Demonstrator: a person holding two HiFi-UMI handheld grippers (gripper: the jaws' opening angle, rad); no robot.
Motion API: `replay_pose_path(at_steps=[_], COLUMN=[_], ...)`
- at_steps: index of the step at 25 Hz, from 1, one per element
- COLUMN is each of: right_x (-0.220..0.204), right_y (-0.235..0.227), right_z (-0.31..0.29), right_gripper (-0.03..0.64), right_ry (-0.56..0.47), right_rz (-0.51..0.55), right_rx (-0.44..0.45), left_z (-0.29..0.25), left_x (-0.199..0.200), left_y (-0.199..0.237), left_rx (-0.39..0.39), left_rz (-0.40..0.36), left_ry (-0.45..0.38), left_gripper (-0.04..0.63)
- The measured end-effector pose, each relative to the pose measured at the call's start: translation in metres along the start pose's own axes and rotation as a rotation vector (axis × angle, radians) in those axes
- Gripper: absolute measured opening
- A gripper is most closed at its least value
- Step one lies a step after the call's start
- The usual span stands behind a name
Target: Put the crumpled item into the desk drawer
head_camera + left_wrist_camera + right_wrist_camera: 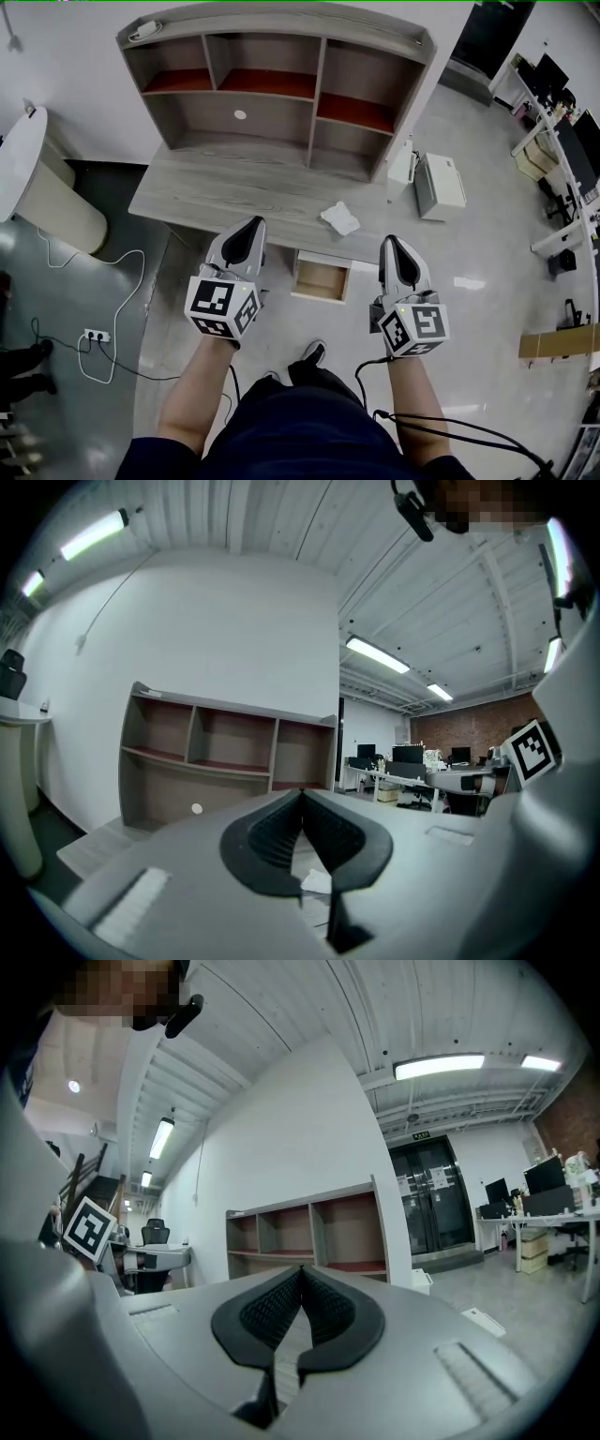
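Note:
A crumpled white item (pixel 339 218) lies on the grey wooden desk (pixel 234 192), near its front edge right of the middle. Below that edge a small drawer (pixel 321 278) stands pulled out, its wooden inside bare. My left gripper (pixel 252 225) is shut and holds nothing, its tips over the desk's front edge, left of the drawer. My right gripper (pixel 389 244) is shut too, hanging just off the desk's front, right of the drawer. In the left gripper view the crumpled item (pixel 316 881) peeks out under the closed left gripper (pixel 302 795). The right gripper (pixel 301 1272) faces the shelves (pixel 305 1235).
A hutch of open shelves (pixel 281 84) stands on the desk's back. A white box (pixel 439 186) and a smaller white unit (pixel 404 166) sit on the floor to the desk's right. A round white table (pixel 23 159) and a power strip with cables (pixel 94 335) are at the left.

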State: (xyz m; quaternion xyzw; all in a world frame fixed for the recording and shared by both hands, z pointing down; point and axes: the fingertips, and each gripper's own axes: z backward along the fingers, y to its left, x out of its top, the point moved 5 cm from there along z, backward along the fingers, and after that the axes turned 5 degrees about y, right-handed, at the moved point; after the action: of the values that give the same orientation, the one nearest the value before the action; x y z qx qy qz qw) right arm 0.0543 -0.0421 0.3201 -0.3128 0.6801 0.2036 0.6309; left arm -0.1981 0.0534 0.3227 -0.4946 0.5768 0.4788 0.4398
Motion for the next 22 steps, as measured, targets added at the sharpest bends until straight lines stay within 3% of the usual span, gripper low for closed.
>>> replay_pose_path(at_steps=[12, 22], right_x=[-0.009, -0.020], right_y=[-0.054, -0.071], right_z=[-0.037, -0.061], right_gripper=[0.006, 0.006], right_ry=[0.033, 0.070], right_rz=[-0.031, -0.044], right_rx=[0.028, -0.046], left_z=[-0.062, -0.111], left_x=[-0.008, -0.021], left_y=[-0.017, -0.001], left_rx=[0.017, -0.042], left_rz=[-0.013, -0.003], left_ry=[0.044, 0.091], left_gripper=[0.005, 0.005])
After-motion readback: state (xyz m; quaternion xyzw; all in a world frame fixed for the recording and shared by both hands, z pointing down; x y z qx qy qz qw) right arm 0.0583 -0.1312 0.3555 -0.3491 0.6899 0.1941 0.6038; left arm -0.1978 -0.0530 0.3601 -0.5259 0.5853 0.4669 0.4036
